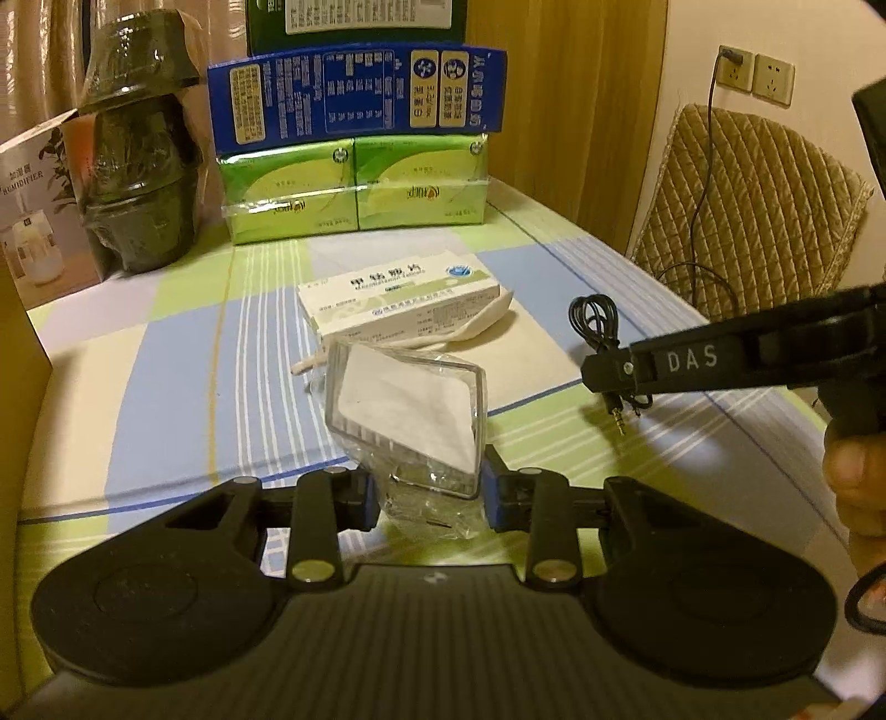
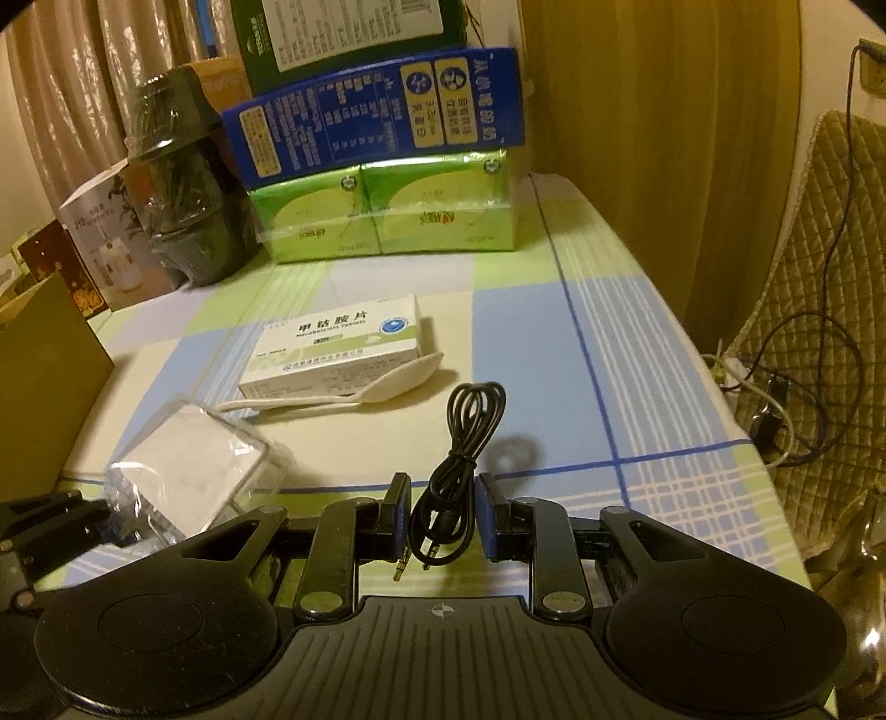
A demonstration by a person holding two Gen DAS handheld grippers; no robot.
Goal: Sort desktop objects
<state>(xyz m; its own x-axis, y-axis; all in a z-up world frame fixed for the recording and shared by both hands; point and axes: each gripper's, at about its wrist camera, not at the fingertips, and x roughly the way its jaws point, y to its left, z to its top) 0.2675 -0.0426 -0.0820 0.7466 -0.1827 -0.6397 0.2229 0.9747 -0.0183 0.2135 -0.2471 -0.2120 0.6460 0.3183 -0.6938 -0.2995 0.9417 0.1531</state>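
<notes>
Left gripper (image 1: 431, 490) grips the clear plastic box (image 1: 407, 412); right gripper (image 2: 443, 520) pinches the coiled black audio cable (image 2: 462, 443). White medicine carton (image 2: 338, 346) and white plastic spoon (image 2: 354, 390) remain unsorted.

Along the back of the checked tablecloth (image 2: 653, 343) stand two green foil packs (image 1: 354, 191) side by side, with a blue carton (image 1: 357, 94) lying on top of them and a dark green box (image 1: 354, 25) above that. To their left is a dark object wrapped in clear film (image 1: 138, 149), next to a white humidifier box (image 1: 36, 216) and a brown cardboard box (image 2: 47, 382). On the right, a quilted chair cushion (image 1: 758, 205) leans near wall sockets (image 1: 756, 75), a black cord (image 1: 703, 183) hanging from one.
</notes>
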